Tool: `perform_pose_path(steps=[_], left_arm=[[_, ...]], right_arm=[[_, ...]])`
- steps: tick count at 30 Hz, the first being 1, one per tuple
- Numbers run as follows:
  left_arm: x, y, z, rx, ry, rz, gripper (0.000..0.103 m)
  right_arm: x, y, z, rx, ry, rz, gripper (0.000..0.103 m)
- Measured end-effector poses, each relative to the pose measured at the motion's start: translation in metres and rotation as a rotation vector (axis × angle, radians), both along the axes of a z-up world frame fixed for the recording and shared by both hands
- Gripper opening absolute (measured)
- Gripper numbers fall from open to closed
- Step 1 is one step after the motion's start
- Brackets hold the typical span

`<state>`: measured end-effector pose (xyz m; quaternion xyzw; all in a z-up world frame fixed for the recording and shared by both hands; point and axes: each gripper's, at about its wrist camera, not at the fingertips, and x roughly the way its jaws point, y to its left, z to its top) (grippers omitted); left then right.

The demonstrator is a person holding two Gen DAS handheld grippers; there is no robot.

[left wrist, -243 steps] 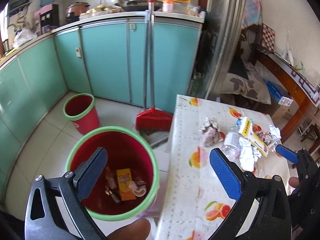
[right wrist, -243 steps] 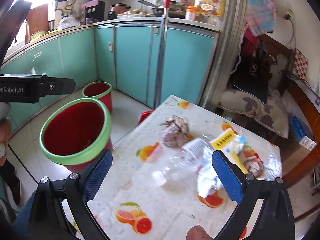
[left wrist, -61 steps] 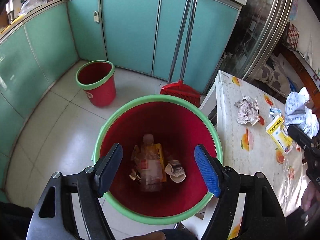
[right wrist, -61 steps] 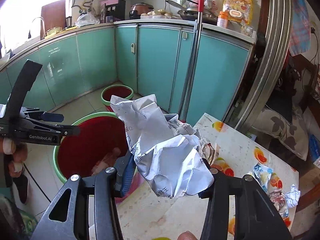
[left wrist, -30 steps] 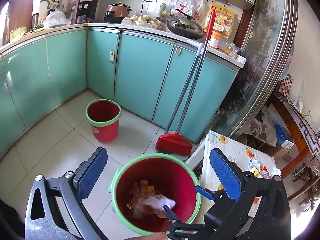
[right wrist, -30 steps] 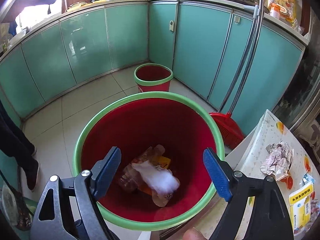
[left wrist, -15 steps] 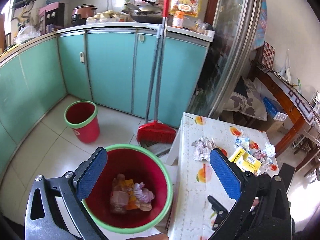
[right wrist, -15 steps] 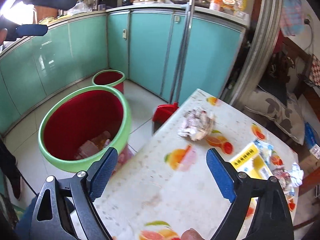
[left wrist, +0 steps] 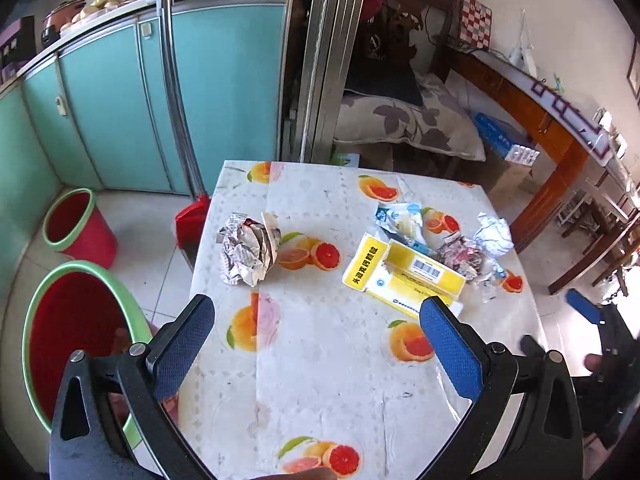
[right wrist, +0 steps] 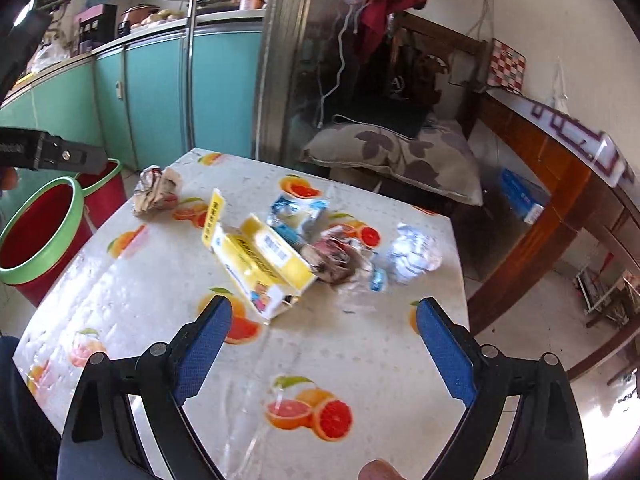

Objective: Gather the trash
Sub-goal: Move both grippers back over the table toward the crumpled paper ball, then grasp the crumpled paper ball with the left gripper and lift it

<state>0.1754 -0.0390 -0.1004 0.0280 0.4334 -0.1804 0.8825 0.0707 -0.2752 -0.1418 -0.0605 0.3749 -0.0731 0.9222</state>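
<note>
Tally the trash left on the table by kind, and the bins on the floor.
Crumpled paper wads: 3
Yellow box: 1
Blue-white wrapper: 1
Red bins: 2
Total: 7

bare near tablecloth (right wrist: 360,344), litter beyond (clustered)

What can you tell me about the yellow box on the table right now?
The yellow box is a flattish cardboard carton, yellow and white, with black Chinese lettering on an opened end flap and a barcode on its upper face. It lies on its side on the fruit-print tablecloth, the near end also gaping open in the right wrist view. A crumpled wrapper rests against its far right side and a blue-white packet sits just behind. Neither gripper touches it.
</note>
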Motion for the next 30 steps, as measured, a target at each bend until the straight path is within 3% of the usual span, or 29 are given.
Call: perform_pose_path(steps=[5, 10, 16, 22, 23, 24, 25, 26, 27, 30], left_arm=[[0.040, -0.008, -0.035, 0.134, 0.013, 0.083, 0.103], [0.077, -0.009, -0.065, 0.191, 0.047, 0.111, 0.103], [0.101, -0.011, -0.104, 0.209, 0.110, 0.121, 0.103], [0.112, -0.010, -0.116, 0.205, 0.124, 0.136, 0.103], [0.113, -0.009, -0.117, 0.195, 0.128, 0.138, 0.101], [0.114, -0.008, -0.118, 0.189, 0.135, 0.141, 0.088], [0.115, -0.007, -0.118, 0.177, 0.138, 0.138, 0.082], [0.115, -0.007, -0.115, 0.164, 0.133, 0.135, 0.065], [0.114, -0.008, -0.113, 0.170, 0.130, 0.127, 0.056], [0.110, -0.010, -0.109, 0.190, 0.116, 0.094, 0.051]], right_arm=[[-0.024, -0.039, -0.004, 0.024, -0.005, -0.058, 0.094], [-0.030, -0.059, -0.015, 0.042, 0.011, -0.091, 0.094], [-0.028, -0.069, -0.017, 0.053, 0.012, -0.111, 0.094], [-0.022, -0.062, -0.014, 0.058, 0.007, -0.061, 0.094], [-0.020, -0.059, -0.014, 0.052, 0.007, -0.046, 0.094], [-0.018, -0.055, -0.014, 0.044, 0.008, -0.032, 0.094], [-0.016, -0.051, -0.014, 0.035, 0.009, -0.015, 0.094], [-0.013, -0.046, -0.014, 0.028, 0.008, 0.005, 0.094], [-0.011, -0.041, -0.014, 0.021, 0.007, 0.024, 0.094], [-0.001, -0.023, -0.014, -0.009, 0.005, 0.087, 0.094]])
